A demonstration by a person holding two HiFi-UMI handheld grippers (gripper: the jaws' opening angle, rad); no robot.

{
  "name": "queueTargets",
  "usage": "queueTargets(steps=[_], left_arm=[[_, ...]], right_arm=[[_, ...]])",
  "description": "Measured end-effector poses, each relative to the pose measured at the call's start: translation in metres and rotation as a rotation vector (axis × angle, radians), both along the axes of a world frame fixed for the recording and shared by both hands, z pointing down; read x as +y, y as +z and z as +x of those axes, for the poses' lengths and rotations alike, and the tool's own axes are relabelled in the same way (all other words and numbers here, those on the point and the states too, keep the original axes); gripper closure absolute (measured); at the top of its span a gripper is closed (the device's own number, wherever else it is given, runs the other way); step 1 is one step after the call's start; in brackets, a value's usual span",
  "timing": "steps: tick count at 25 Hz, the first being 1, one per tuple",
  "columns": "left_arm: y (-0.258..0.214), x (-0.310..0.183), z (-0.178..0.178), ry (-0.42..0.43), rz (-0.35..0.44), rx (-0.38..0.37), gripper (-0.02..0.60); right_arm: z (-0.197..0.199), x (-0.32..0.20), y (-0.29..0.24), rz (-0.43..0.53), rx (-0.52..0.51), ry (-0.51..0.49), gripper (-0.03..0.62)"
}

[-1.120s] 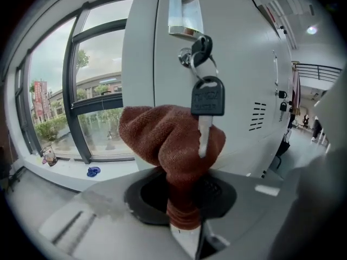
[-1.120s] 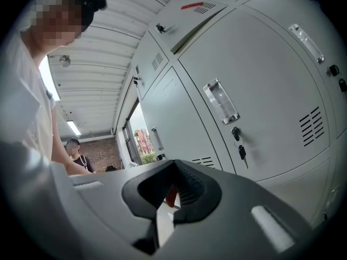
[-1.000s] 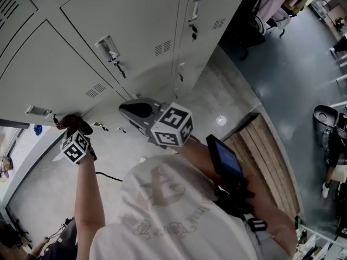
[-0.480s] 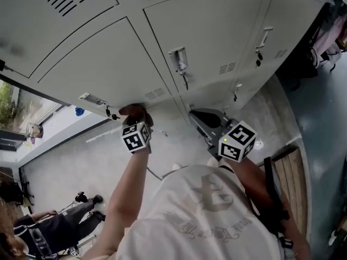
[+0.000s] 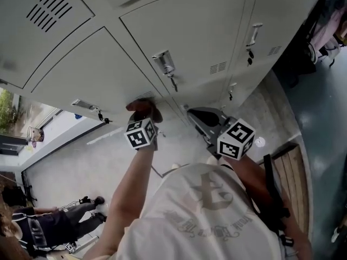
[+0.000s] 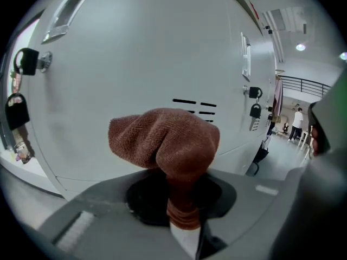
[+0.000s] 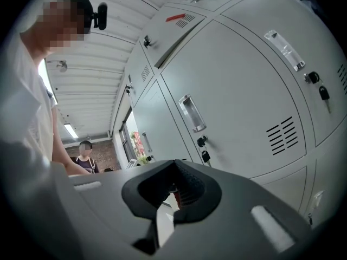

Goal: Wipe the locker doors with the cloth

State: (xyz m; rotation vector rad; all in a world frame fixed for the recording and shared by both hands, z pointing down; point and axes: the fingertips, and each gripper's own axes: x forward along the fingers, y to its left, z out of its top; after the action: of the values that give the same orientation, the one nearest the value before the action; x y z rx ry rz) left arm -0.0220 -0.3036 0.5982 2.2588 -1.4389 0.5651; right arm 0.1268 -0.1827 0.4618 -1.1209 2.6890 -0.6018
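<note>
A reddish-brown cloth [image 6: 165,137] bulges out of my left gripper [image 6: 176,177], which is shut on it. The cloth's front lies close against a grey locker door [image 6: 135,53], just below its vent slots [image 6: 194,105]. In the head view the cloth [image 5: 143,108] sits at the lower edge of a locker door [image 5: 87,69], with the left gripper [image 5: 143,115] right behind it. My right gripper [image 5: 196,116] hangs to the right, off the lockers, shut with nothing in it. Its jaws [image 7: 172,173] point at another locker door [image 7: 238,85].
Keys [image 5: 172,83] hang from the locks of neighbouring doors. A wooden bench [image 5: 287,169] stands at the right on the concrete floor. Another person [image 5: 38,229] is at the lower left, and a person [image 7: 85,159] stands far off in the right gripper view.
My left gripper has slid the cloth to the right along the lower locker door, away from the handle at its left. The right gripper has stayed about where it was.
</note>
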Motion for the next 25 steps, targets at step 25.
queueTargets(steps=[25], left_arm=[[-0.098,-0.005,0.053,0.029,0.217,0.067,0.497]], right_arm=[[0.046,0.022,0.007,-0.001,-0.014,-0.028,0.585]])
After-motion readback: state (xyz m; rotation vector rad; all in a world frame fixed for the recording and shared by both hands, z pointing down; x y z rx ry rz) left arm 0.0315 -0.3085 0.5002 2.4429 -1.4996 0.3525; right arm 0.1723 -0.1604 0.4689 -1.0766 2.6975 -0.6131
